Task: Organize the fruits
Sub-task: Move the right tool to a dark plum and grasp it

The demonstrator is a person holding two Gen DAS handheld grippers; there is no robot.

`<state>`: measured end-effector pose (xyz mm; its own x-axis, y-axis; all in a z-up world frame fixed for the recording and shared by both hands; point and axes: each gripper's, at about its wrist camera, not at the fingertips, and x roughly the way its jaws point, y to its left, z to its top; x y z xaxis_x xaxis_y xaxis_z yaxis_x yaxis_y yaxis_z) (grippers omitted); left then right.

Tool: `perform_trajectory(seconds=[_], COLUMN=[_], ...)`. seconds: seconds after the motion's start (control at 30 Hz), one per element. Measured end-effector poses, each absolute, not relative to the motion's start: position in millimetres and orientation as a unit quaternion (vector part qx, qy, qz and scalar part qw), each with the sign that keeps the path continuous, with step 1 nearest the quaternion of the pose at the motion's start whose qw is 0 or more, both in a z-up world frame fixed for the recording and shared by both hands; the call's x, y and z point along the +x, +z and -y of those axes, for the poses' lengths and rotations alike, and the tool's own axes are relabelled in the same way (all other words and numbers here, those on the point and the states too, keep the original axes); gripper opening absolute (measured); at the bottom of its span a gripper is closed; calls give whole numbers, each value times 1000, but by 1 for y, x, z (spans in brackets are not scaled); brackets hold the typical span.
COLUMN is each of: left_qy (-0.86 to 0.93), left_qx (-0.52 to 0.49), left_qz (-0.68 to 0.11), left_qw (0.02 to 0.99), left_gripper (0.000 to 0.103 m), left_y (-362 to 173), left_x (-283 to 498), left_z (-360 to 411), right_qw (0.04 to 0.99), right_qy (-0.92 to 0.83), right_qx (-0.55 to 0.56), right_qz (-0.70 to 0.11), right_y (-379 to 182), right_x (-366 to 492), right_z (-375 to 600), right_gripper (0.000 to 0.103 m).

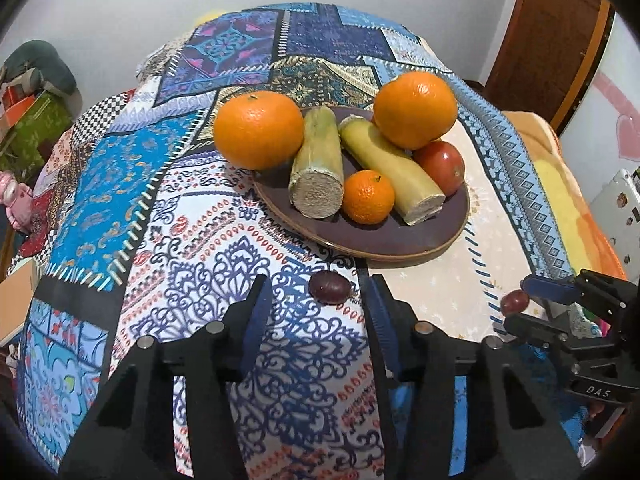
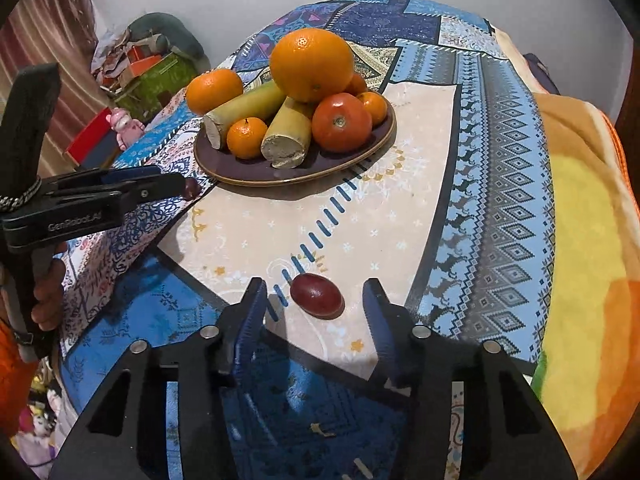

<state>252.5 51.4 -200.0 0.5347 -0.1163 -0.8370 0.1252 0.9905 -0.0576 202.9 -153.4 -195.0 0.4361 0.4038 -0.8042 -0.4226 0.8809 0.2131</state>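
Though untouched, each dark red fruit (image 1: 330, 287) (image 2: 316, 295) between open jaws.

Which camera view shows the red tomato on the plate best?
The right wrist view: the tomato faces the camera, almost whole. In the left wrist view the tomato is half hidden behind the orange and a cane piece.

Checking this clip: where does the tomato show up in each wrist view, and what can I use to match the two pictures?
Left wrist view: the tomato sits right of centre, at the plate's right side, partly tucked under the large orange.
Right wrist view: the tomato sits centre, upper half, at the front of the pile, right of a cut cane piece.
Shared landmark: the dark round plate with the small mandarin between the two cane pieces.
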Motion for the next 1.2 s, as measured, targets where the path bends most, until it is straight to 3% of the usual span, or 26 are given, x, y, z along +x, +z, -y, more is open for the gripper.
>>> perform_trajectory(seconds=[0.2,0.33,0.47,1.2], left_qy=[-72,-75,-76,-89], left_qx=[-17,-21,-15,-17], left_qz=[-497,-496,-496,-455], left_qw=[865,865,865,886], left_gripper=[42,38,25,23], left_y=[-215,-219,-219,-182], left_x=[265,266,268,269], left_z=[-56,-56,-54,-43], right_qw=[848,848,846,861], right_qy=[248,255,262,291], right_qx=[-30,-30,-22,-37], right_qz=[-467,-465,-464,-415], right_y=[-197,-197,-195,-164], right_x=[203,203,204,246], right_z=[149,149,150,114], right_gripper=[23,23,22,22])
